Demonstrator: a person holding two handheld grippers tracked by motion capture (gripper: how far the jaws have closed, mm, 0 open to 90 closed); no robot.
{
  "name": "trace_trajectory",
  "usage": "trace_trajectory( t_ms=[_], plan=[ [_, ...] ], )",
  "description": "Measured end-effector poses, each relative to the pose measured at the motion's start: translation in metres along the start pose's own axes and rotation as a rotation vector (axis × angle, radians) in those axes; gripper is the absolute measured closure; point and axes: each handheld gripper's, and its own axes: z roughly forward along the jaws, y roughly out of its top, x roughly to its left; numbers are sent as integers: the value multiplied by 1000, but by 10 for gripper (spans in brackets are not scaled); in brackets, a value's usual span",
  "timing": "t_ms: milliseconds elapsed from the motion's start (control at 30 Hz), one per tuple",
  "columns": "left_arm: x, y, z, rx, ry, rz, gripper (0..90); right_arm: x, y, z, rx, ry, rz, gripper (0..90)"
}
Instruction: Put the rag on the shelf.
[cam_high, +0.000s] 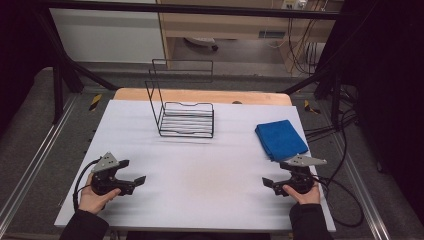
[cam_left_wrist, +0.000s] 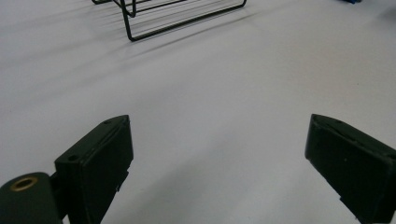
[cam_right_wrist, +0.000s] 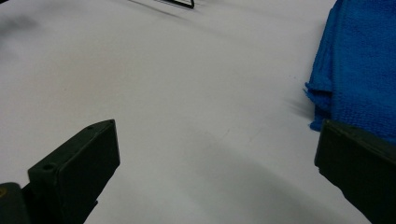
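The bench w/ its white top is taking up most of the room in front of the person, a strip of bare wood showing along the far edge. Toward the back, left of centre, a black wire rack is standing upright, its tall back frame rising over a low slatted basket part. Off to the right, a folded blue towel is lying flat near the bench's right edge, well apart from the rack.

Near the front left corner, the left hand-held gripper is resting low over the white top, jaws spread wide & released, nothing btwn them; in the left gripper view the rack's corner is sitting far ahead. At the front right, the right hand-held gripper is also standing released, jaws gaping w/ bare bench btwn them. The towel is lying just beyond it; in the right gripper view its frayed corner is sitting close by one jaw, not touching as far as I can tell.
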Motion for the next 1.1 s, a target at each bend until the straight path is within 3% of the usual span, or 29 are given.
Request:
trace_trajectory(
  t_ms=[267,567,767,1100],
  plan=[
    [1,-2,0,-1,-3,-7,83,2,2,3,17,-28,-18,6],
    [1,-3,0,2,1,-14,82,-2,12,9,40,-134,-17,35],
    [2,-4,-1,2,4,-12,86,-15,23,20,57,-181,-34,181],
    [2,-4,0,8,11,-19,94,-46,34,46,139,-275,-47,402]
  ],
)
